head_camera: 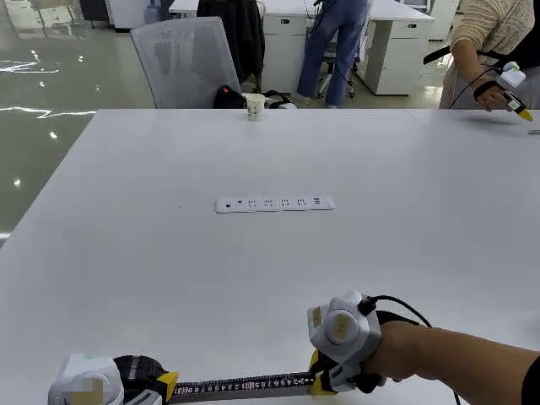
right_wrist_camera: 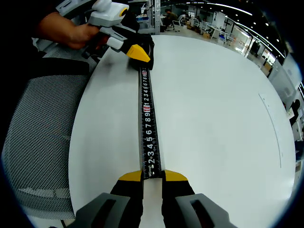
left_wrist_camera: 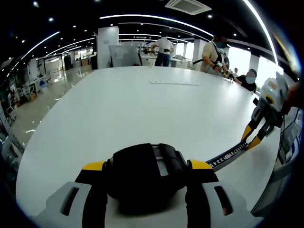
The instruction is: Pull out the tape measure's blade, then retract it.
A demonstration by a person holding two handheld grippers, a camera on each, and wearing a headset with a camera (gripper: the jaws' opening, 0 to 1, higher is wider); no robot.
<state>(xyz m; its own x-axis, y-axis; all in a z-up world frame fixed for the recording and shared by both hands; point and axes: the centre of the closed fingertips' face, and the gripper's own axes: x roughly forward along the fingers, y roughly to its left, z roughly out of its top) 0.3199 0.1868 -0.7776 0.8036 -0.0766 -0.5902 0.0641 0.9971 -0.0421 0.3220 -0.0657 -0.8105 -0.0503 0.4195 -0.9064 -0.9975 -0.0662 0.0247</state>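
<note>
Clamping the tape measure's black case [head_camera: 139, 371], the left gripper [left_wrist_camera: 147, 165] sits on the person's side of the power strip [head_camera: 275, 203]. The right gripper [right_wrist_camera: 153, 176] pinches the end of the blade [right_wrist_camera: 147, 123], which lies stretched flat on the table [head_camera: 253, 278].

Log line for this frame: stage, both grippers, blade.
stage: blade pulled out | left gripper: shut on tape measure case | right gripper: shut on blade end | blade: stretched between grippers over white table

white table [head_camera: 126, 253], power strip [head_camera: 275, 203], paper cup [head_camera: 255, 106]
</note>
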